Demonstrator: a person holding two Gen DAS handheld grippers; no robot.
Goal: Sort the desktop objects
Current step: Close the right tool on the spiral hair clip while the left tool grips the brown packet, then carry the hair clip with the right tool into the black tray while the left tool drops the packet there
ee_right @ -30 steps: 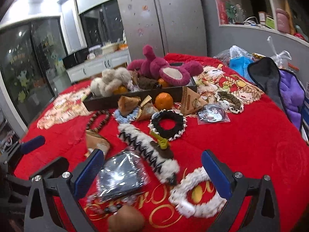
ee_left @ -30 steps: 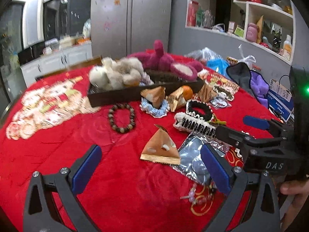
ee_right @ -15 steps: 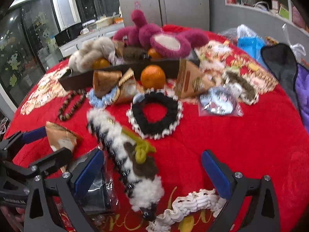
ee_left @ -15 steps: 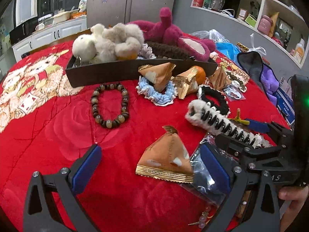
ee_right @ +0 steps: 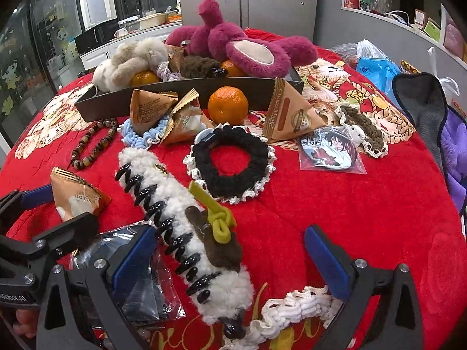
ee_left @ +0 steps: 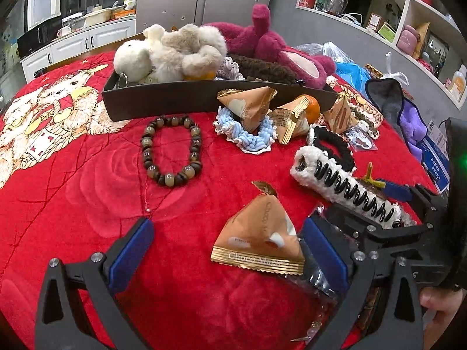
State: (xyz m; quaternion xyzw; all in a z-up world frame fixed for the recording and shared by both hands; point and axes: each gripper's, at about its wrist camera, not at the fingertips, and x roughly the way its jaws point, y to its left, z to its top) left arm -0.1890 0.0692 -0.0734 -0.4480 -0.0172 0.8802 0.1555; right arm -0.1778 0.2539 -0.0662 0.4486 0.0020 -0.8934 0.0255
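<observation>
Where the left gripper (ee_left: 226, 246) stands with jaws spread wide and nothing between the pads, the triangular snack packet (ee_left: 260, 236) lies on the red cloth (ee_left: 73, 192) inside the gap, well off centre, its right corner just beside the right-hand pad, the left-hand pad well apart from it; bare cloth fills the left part of the gap and the ground ahead-left; ahead of the left pad, a brown bead bracelet (ee_left: 171, 151); ahead again, the dark tray (ee_left: 186, 103) runs across the view, holding a cream plush (ee_left: 172, 54) and a magenta plush (ee_left: 271, 46); ahead-right, a blue scrunchie (ee_left: 243, 134) under a second packet, then a black scrunchie (ee_left: 332, 148).

While the right gripper (ee_right: 230, 258) likewise stands wide open and empty, the fluffy white hair claw (ee_right: 186, 227) lies slantwise between its pads, nearer the left pad, the far end reaching ahead-left past the fingertips; a clear plastic pouch (ee_right: 143, 285) sits under and beside the left pad; a white crochet scrunchie (ee_right: 292, 312) lies by the right pad; open red cloth extends ahead-right; farther ahead, an orange (ee_right: 228, 105) rests against the tray wall; a badge in a clear bag (ee_right: 331, 153) lies ahead-right.
</observation>
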